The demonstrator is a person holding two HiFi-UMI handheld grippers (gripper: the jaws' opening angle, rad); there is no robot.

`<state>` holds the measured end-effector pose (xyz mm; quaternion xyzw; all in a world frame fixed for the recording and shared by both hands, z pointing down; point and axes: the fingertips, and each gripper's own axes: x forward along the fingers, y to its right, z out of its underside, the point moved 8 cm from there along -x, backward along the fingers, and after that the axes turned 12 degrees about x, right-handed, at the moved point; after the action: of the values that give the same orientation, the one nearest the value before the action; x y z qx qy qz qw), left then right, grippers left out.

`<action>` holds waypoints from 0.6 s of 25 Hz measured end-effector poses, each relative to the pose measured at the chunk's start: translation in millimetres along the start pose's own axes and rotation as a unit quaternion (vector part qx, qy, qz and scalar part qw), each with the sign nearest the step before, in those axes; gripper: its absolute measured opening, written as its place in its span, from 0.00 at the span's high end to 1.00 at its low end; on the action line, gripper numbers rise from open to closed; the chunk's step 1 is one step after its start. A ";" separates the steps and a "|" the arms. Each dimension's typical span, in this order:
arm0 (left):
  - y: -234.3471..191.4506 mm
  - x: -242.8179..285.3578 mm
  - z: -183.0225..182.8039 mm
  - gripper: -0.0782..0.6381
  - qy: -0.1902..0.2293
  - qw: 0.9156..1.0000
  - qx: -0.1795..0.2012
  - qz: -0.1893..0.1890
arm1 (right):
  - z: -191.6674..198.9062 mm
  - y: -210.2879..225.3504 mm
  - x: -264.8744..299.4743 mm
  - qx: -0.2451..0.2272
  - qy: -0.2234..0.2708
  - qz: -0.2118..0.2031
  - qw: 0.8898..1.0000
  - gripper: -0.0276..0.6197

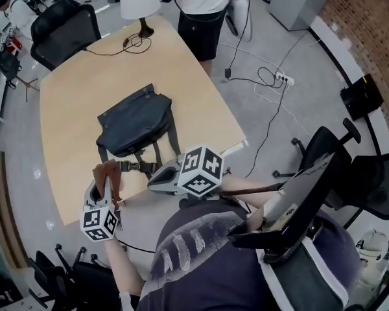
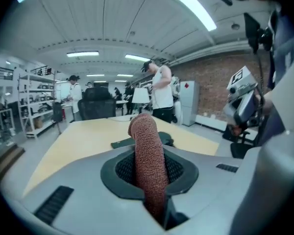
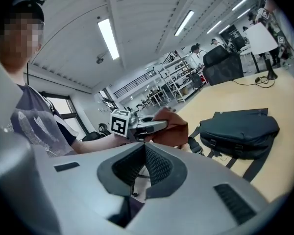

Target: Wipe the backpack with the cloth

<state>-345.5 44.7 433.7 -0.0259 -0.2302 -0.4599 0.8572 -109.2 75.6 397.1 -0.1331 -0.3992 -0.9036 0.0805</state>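
Note:
A dark backpack (image 1: 135,123) lies flat on the light wooden table (image 1: 71,102), straps trailing toward the near edge. My left gripper (image 1: 106,186) hovers at that near edge, shut on a brown cloth (image 1: 107,172). In the left gripper view the cloth (image 2: 146,146) stands up between the jaws, with the backpack (image 2: 167,140) beyond it. My right gripper (image 1: 152,183) hangs beside the straps, shut and holding nothing. The right gripper view shows its jaws (image 3: 145,150) closed, the left gripper's cloth (image 3: 175,130) just ahead and the backpack (image 3: 240,130) to the right.
A white lamp (image 1: 139,0) with a black cable stands at the table's far end, where a person (image 1: 201,8) stands. Black office chairs (image 1: 63,28) sit at the far left and at the right (image 1: 353,173). A power strip (image 1: 282,78) and cables lie on the floor.

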 end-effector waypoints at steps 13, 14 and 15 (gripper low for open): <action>84.6 -72.8 -28.9 0.81 0.100 0.992 -0.039 0.061 | 33.7 -51.0 -0.6 0.012 0.021 -0.040 0.999 0.95; 92.7 -74.4 -31.3 0.81 0.103 0.992 -0.046 0.064 | 37.7 -54.6 -4.7 0.005 0.021 -0.045 0.999 0.95; 102.1 -74.9 -34.7 0.81 0.106 0.991 -0.047 0.068 | 42.8 -57.8 -10.2 0.000 0.020 -0.048 0.999 0.95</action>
<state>-286.2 152.7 388.5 -0.0328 -0.1144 -0.4107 0.9040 -106.5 146.4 381.2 -0.0955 -0.4037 -0.9088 0.0449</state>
